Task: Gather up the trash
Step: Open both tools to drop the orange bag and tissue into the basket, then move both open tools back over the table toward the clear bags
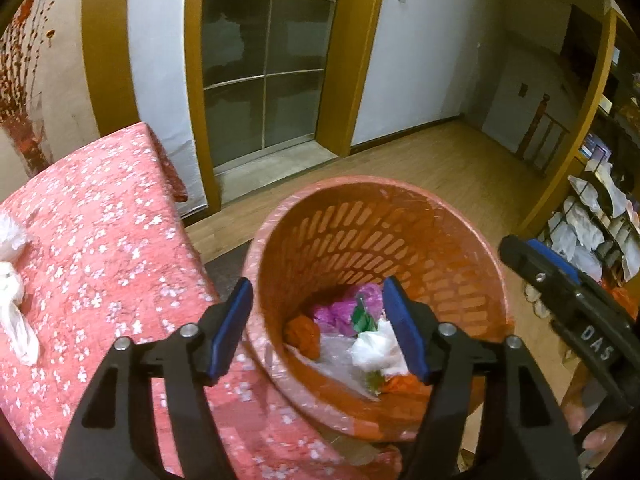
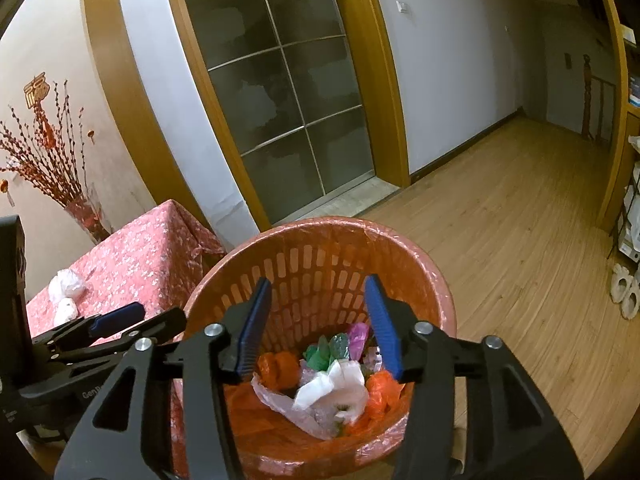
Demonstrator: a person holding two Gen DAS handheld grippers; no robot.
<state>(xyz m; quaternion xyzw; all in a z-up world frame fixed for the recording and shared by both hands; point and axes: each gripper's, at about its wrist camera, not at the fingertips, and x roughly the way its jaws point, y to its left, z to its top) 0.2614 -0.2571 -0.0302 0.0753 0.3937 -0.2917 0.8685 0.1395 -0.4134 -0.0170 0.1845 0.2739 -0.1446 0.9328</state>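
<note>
An orange slotted waste basket [image 1: 460, 240] [image 2: 400, 248] stands beside the table and holds several crumpled bags: white [image 2: 336, 388], orange, green and purple. My left gripper [image 1: 316, 328] is open and empty above the basket's near rim. My right gripper [image 2: 320, 320] is open and empty over the basket mouth. The right gripper shows at the right edge of the left wrist view [image 1: 560, 292]; the left one shows at the left of the right wrist view [image 2: 116, 320]. Two white crumpled bags [image 1: 12, 280] [image 2: 66, 292] lie on the table.
The table [image 1: 100, 240] [image 2: 152, 248] has a red flowered cloth. A vase with red branches [image 2: 84, 216] stands behind it. A glass door [image 2: 280, 80], wooden floor [image 2: 500, 220] and a shelf rack with white items [image 1: 592, 220] lie beyond.
</note>
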